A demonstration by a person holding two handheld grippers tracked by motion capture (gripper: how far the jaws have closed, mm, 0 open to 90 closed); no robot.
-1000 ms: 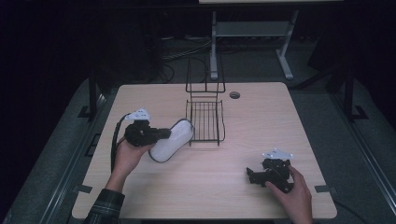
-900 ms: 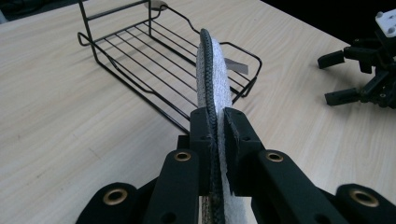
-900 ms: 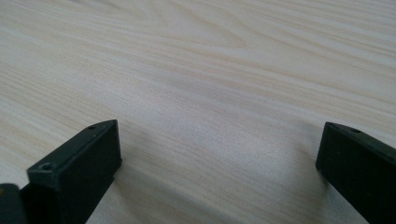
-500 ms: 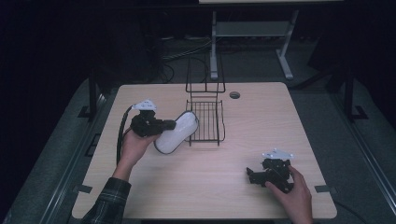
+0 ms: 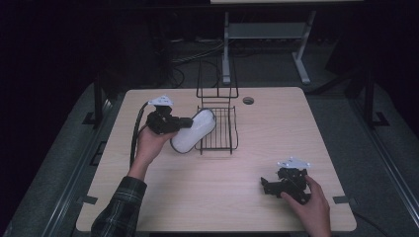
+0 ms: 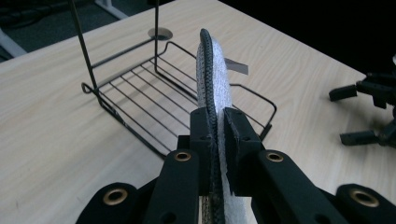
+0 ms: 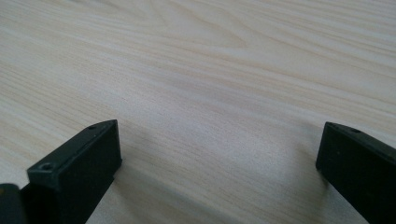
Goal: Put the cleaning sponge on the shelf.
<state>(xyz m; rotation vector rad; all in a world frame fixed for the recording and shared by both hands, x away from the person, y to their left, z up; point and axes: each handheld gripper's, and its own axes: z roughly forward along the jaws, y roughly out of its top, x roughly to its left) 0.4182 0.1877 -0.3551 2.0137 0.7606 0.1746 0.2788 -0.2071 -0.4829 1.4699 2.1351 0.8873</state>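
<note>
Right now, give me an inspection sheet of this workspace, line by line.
Surface: pale wood-grain table, round hole near the far edge.
Job's things: white oval slipper with dark sole edge, held on edge, toe over the black wire rack; rack lies flat with an upright frame behind.
Clutter: nothing seen.
Grippers: left gripper shut on the slipper; right gripper open, low over bare table.
Cables: black cable loops from the left gripper.
Surroundings: dark room, grey metal stand, floor cables.
</note>
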